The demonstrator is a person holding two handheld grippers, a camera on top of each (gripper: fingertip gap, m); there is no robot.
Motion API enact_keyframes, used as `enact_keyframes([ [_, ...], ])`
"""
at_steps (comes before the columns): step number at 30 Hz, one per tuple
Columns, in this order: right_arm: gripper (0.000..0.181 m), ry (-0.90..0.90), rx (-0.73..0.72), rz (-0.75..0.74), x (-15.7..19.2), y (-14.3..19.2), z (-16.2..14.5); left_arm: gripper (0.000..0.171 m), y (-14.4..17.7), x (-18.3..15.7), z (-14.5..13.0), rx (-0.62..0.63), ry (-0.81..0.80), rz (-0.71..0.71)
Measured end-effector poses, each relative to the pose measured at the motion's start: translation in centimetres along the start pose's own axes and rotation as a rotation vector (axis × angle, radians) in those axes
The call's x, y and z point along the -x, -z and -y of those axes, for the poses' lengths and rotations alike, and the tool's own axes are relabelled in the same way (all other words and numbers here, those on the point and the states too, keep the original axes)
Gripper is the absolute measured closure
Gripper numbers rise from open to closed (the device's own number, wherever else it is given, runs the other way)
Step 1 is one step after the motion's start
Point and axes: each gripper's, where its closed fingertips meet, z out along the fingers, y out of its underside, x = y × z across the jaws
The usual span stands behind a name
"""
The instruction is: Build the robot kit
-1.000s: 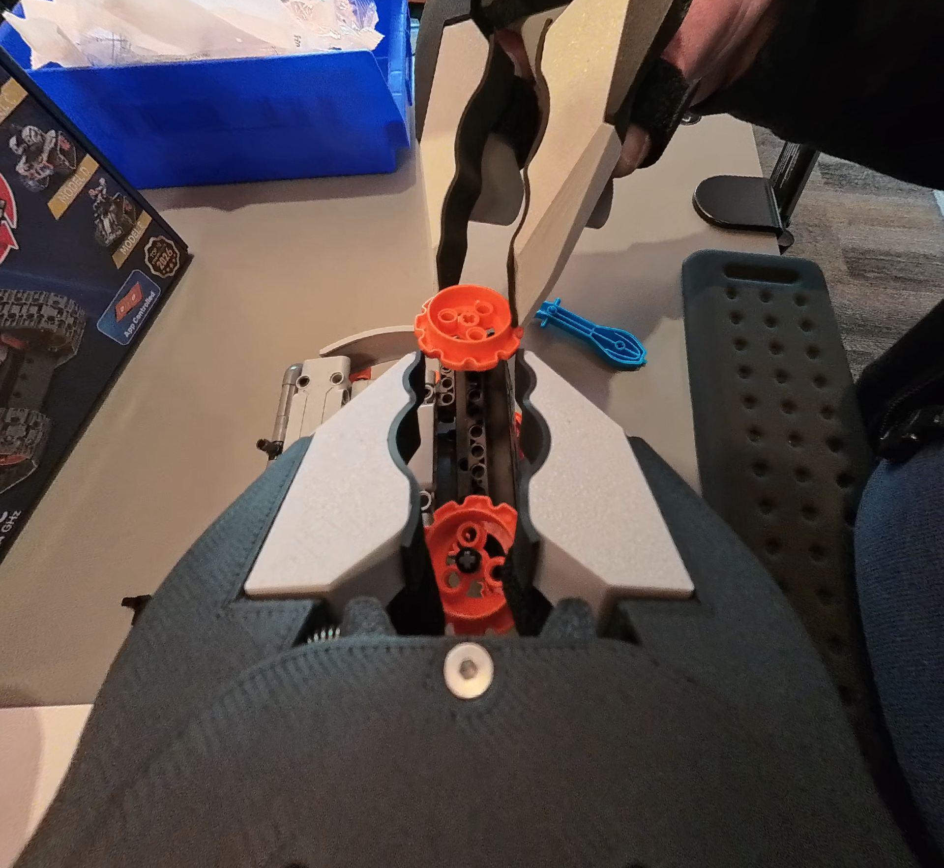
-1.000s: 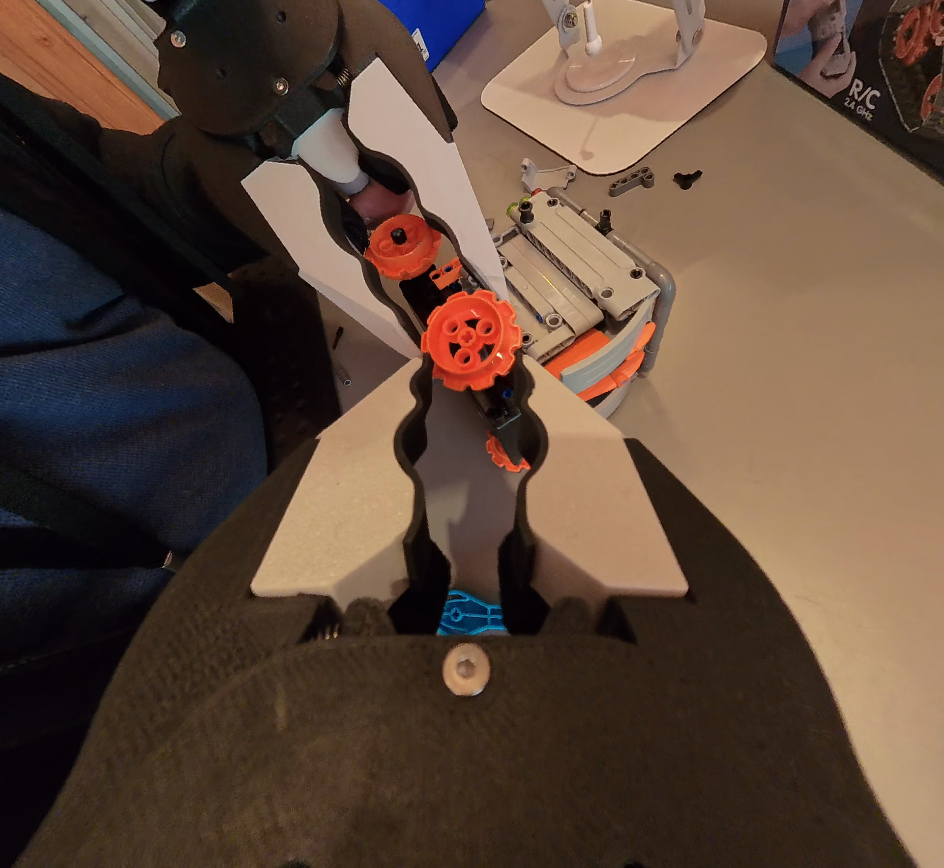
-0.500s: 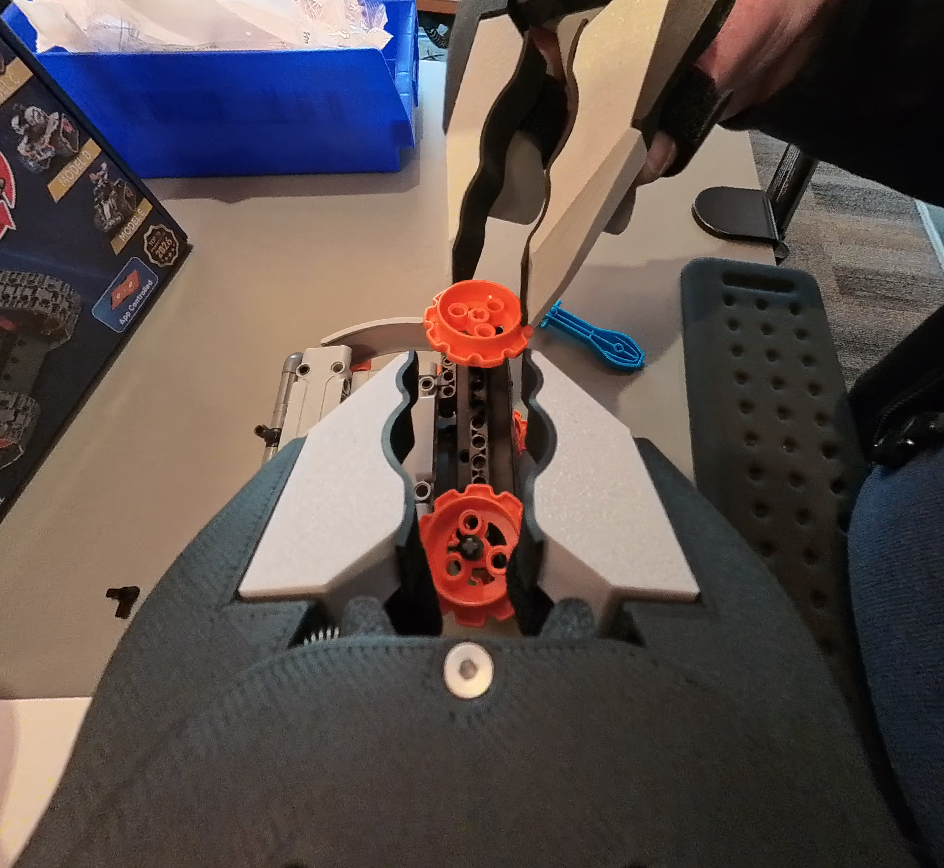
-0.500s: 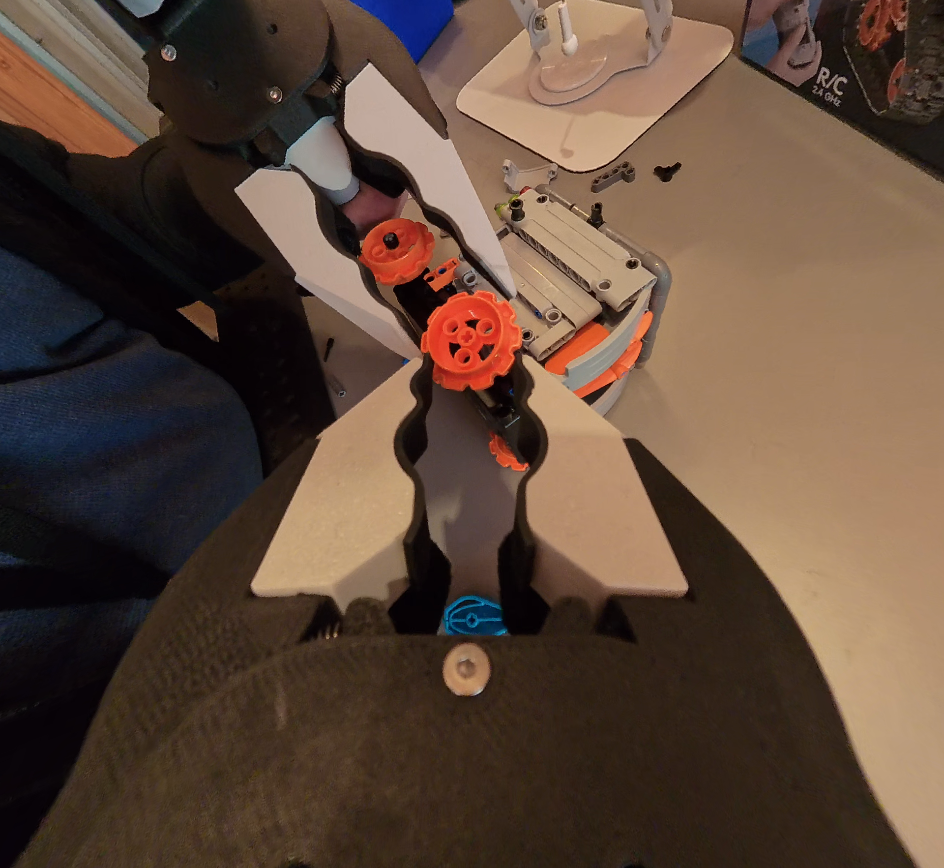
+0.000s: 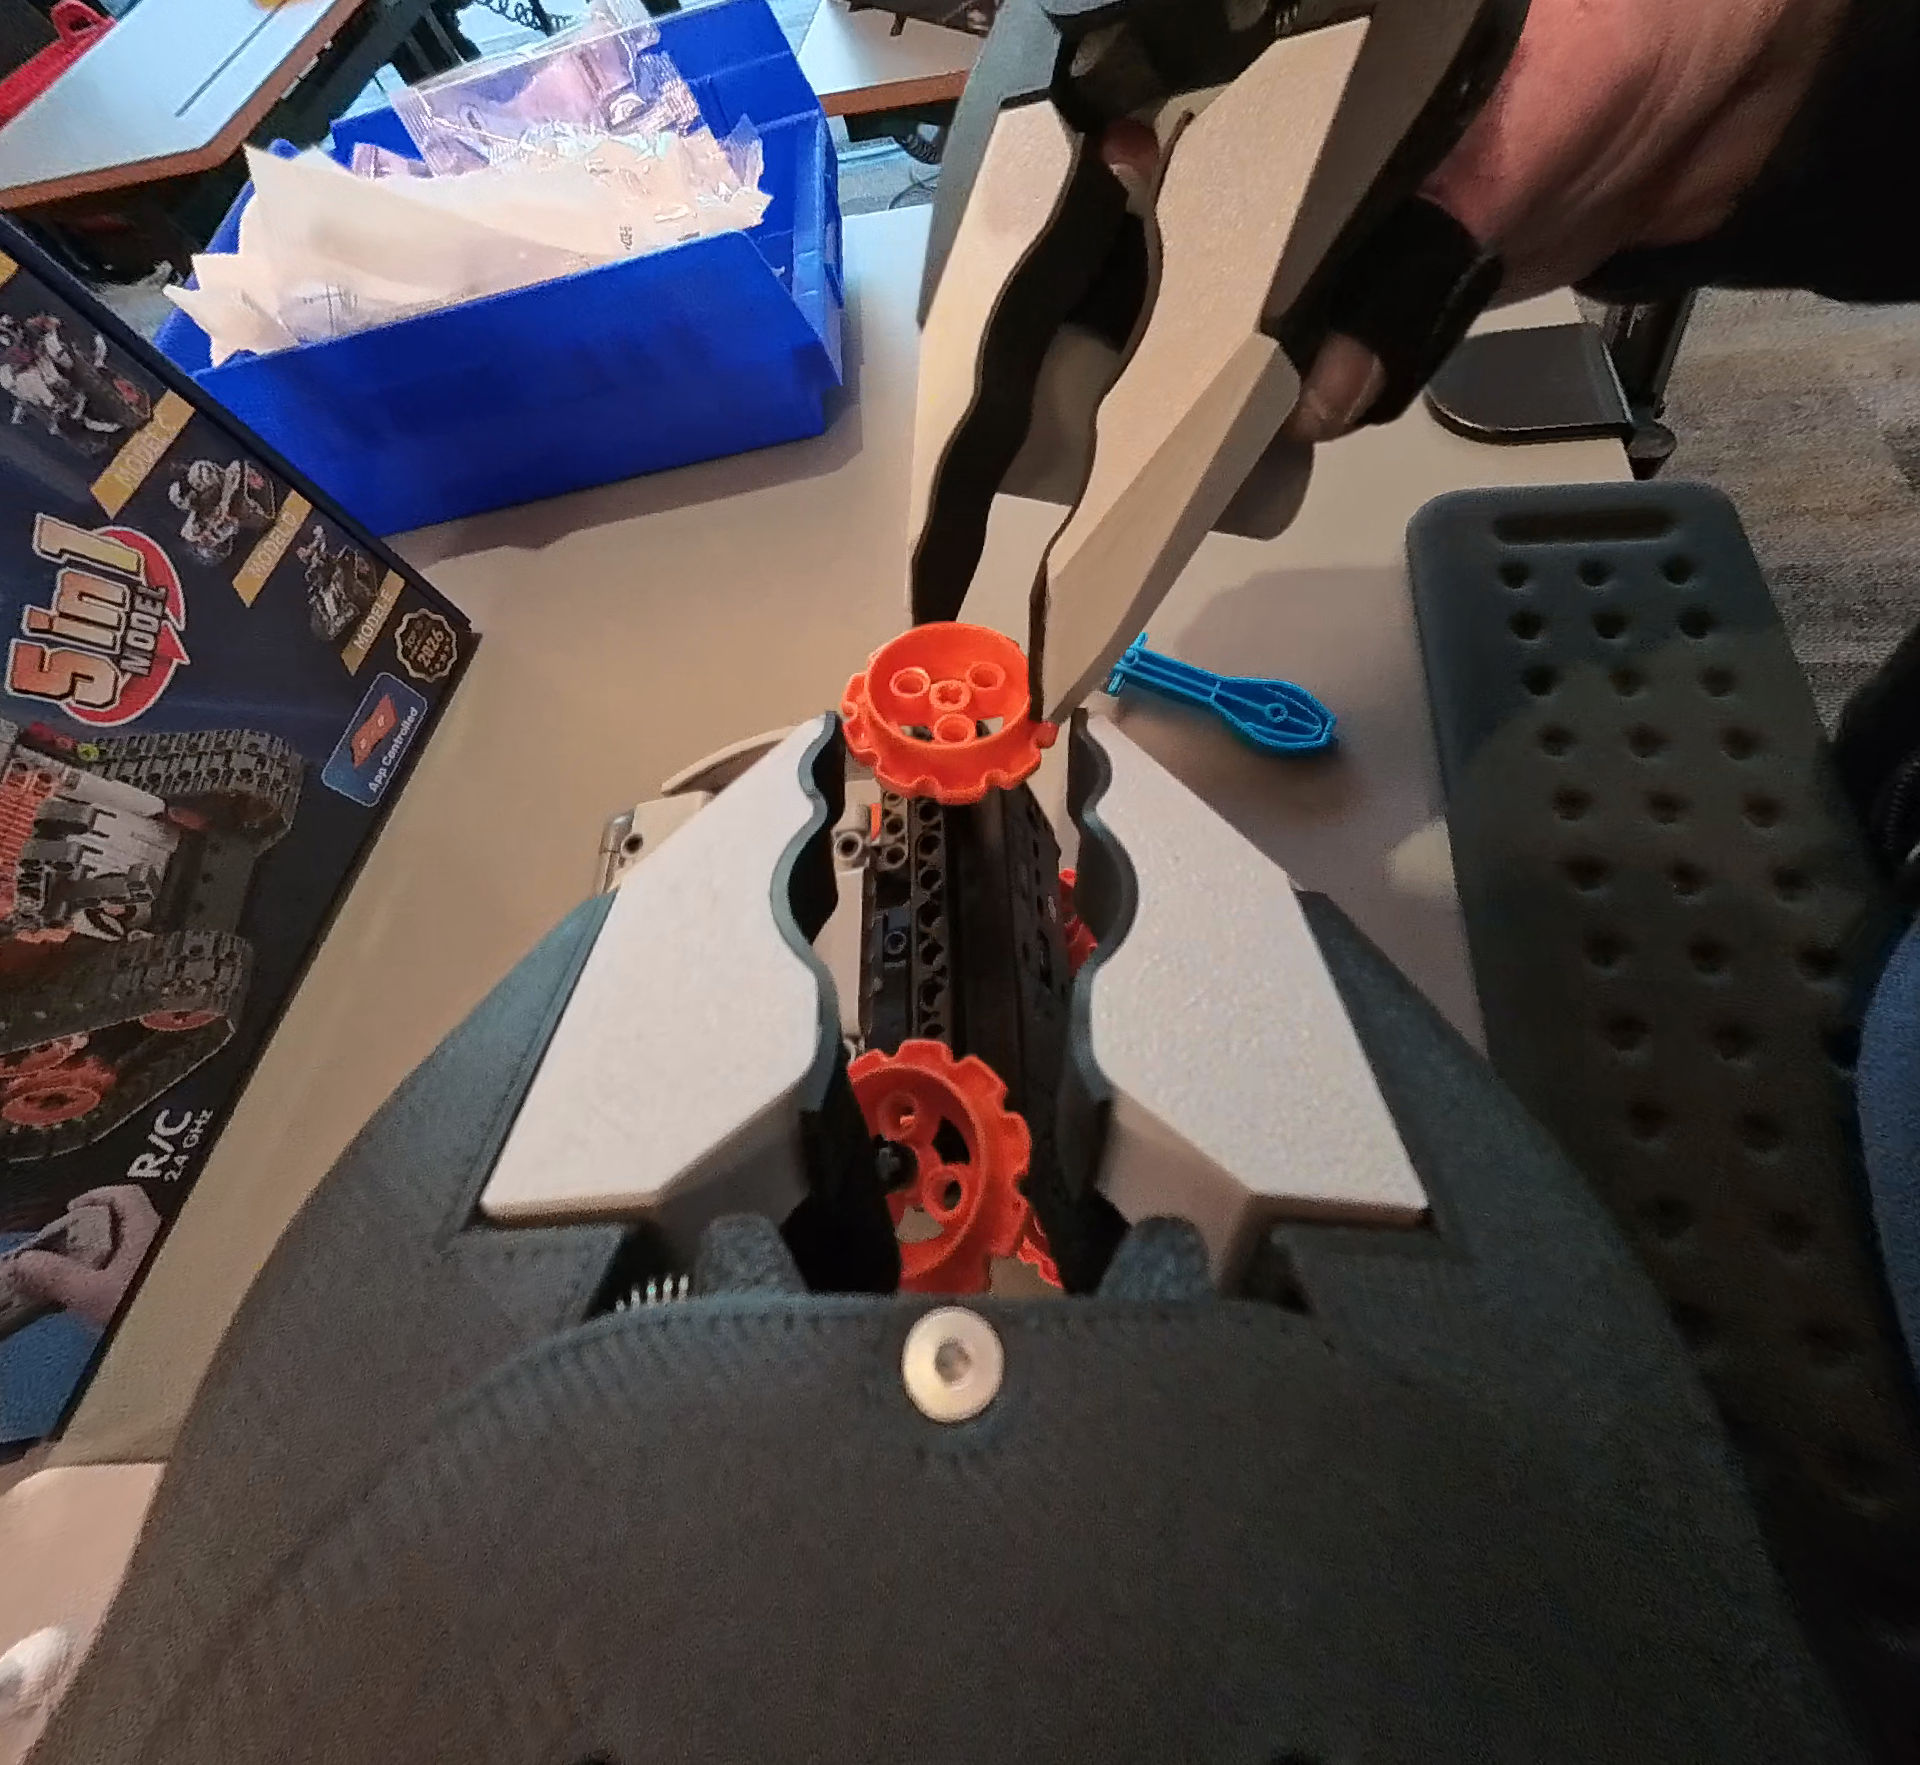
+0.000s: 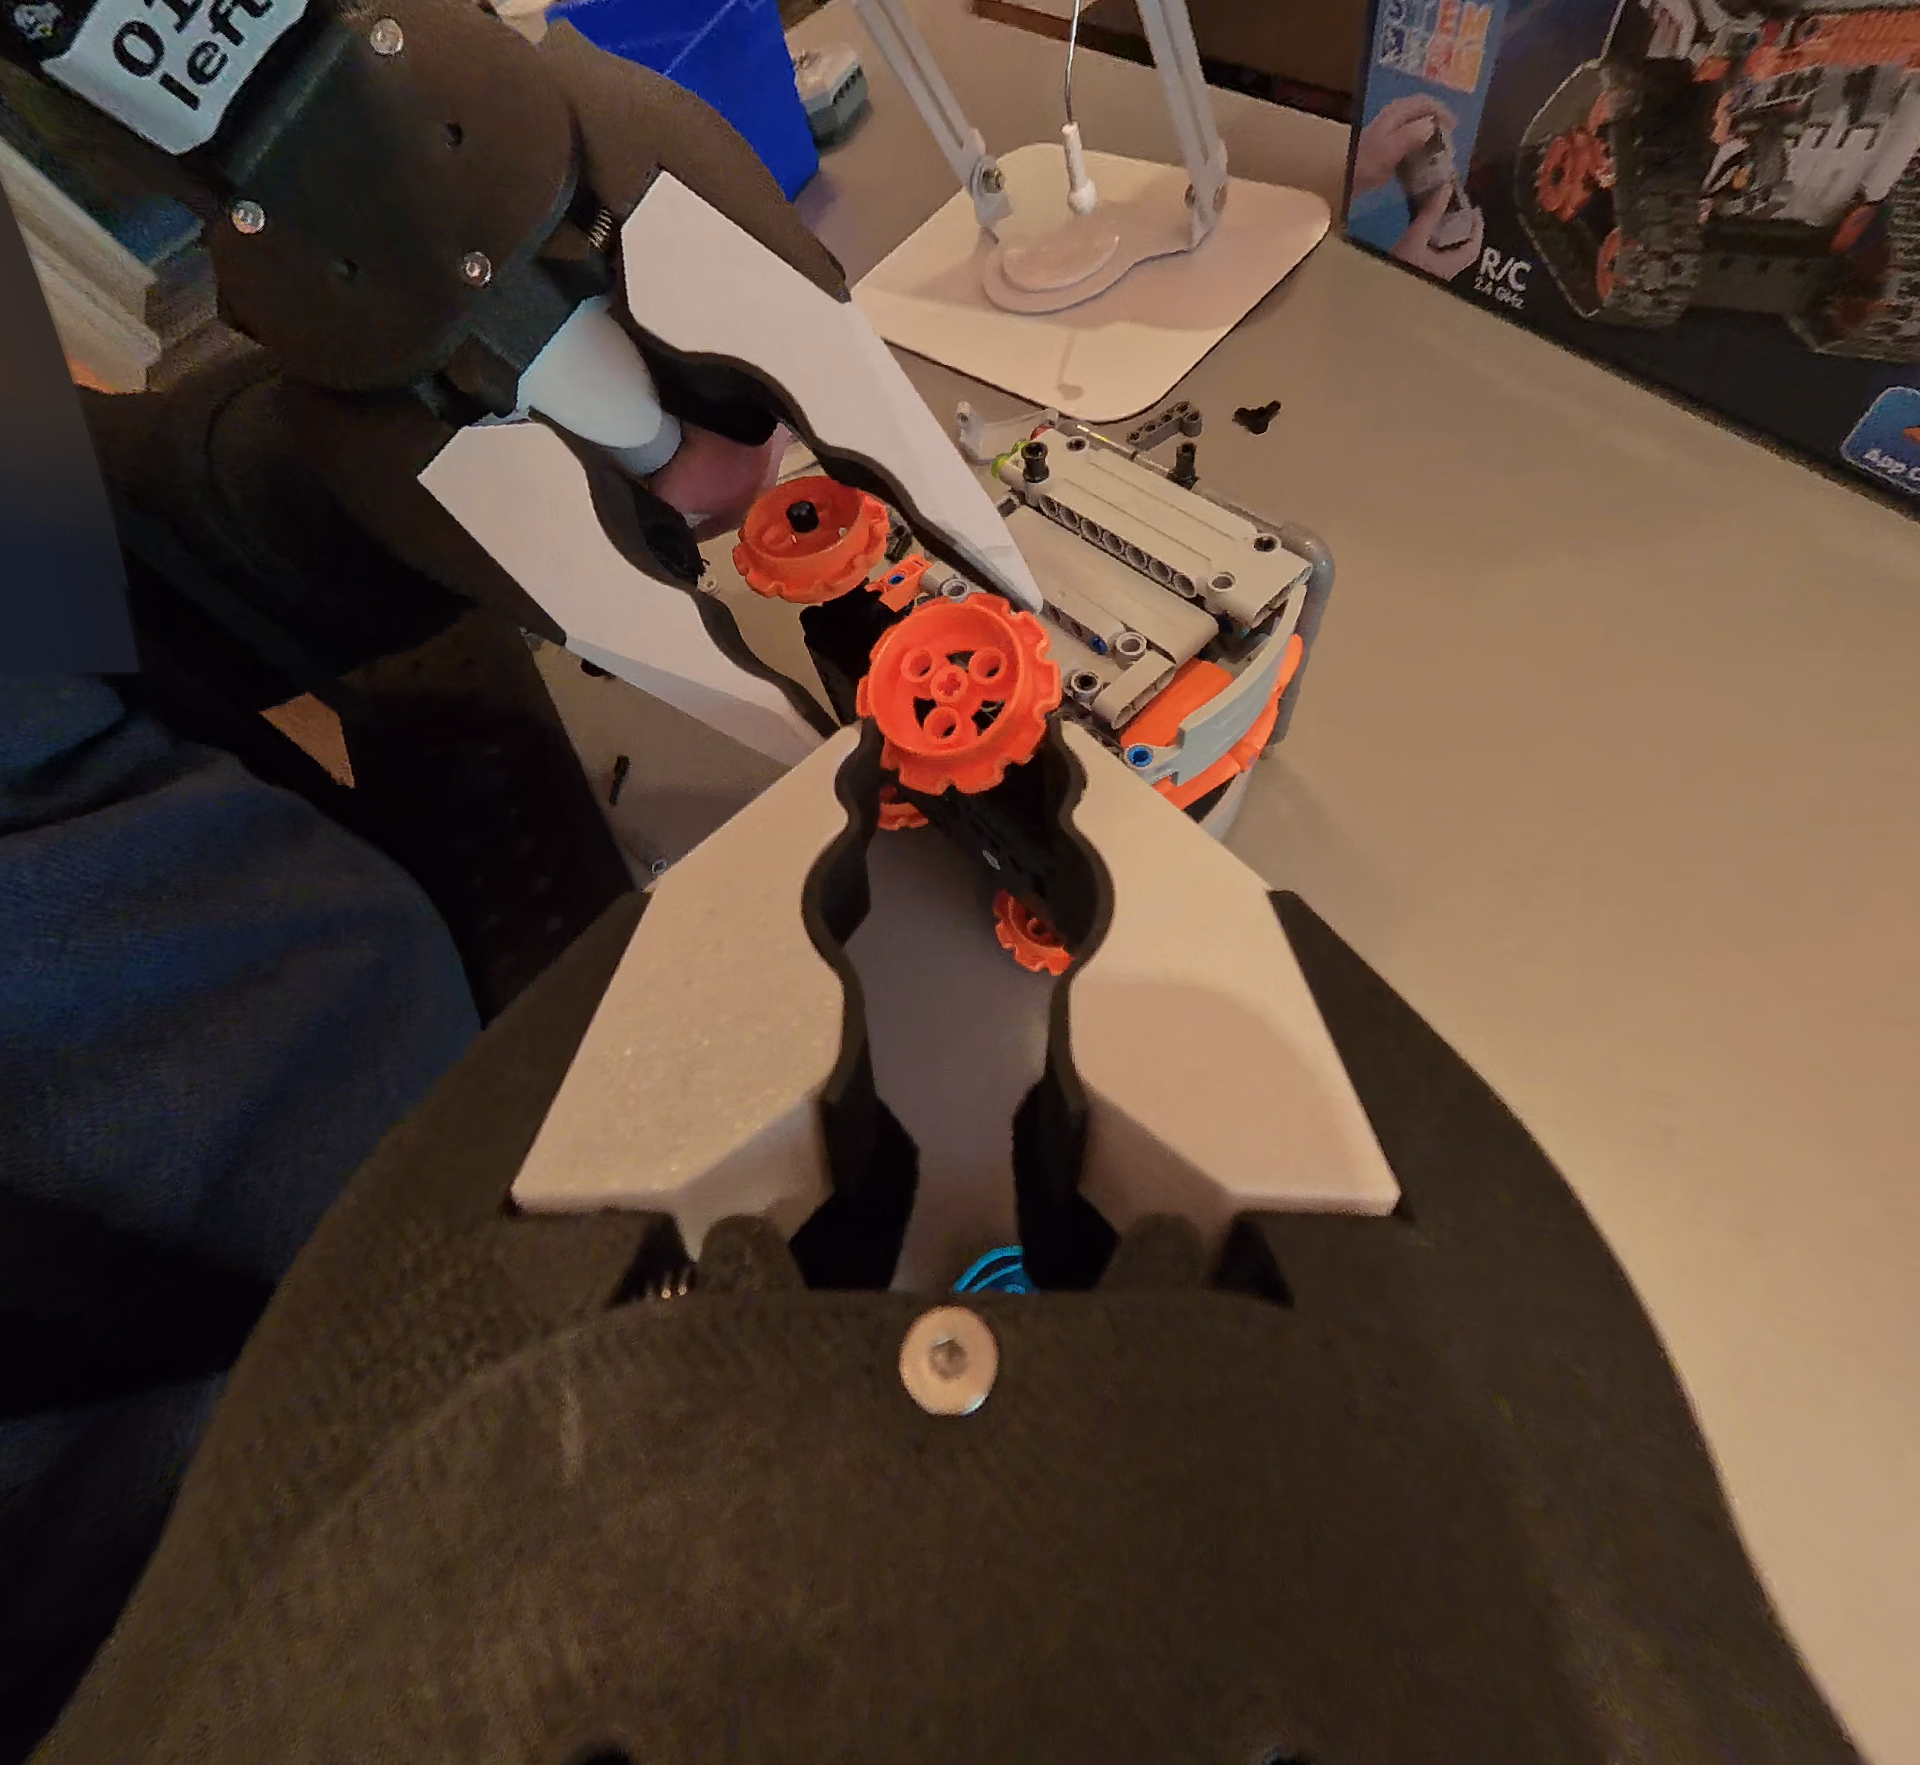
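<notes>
On the grey desk, the left tool clamps the black track frame (grey model at its 9 o'clock), while the right tool pinches the orange wheel at that frame's far end; I'd steady the frame and press squarely.

Glossy orange plastic wheel, matt grey tabletop, glossy printed cardboard box (crinkled clear plastic bags behind).

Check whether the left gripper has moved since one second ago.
Yes. The left gripper tilted upward: the blue bin now sits lower in its view.
</notes>
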Motion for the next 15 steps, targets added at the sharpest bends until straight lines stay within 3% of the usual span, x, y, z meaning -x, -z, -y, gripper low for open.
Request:
enact_keyframes([
  [15,0.153,-0.035,-0.025,-0.058,-1.2,-0.4,0.4,0.132,-0.5,1.1,-0.6,0.051,0.064,-0.042],
])
